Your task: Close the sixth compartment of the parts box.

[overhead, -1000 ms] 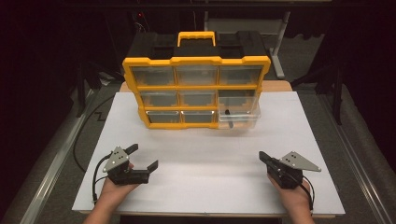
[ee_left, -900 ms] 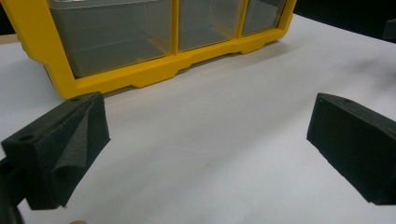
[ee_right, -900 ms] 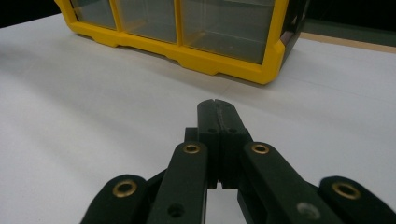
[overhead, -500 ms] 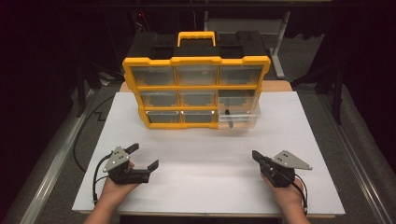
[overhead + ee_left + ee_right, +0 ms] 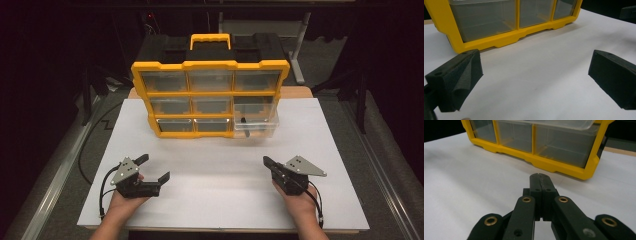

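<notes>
Organizer [image 5: 210, 95] w/ bottom-right drawer [image 5: 255, 125] pulled out, on desk [image 5: 220, 185]; left gripper [image 5: 152, 168] fingers spread, right gripper [image 5: 266, 161] fingers pressed together, both empty.

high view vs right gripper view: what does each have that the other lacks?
High view alone: the organizer's black top with its yellow handle, the left tongs standing open, both hands, and the pulled-out clear drawer whole. Right gripper view alone: the right tongs pressed shut, close up, nothing between them. Both: the yellow organizer, its bottom drawers, the white tabletop.
</notes>
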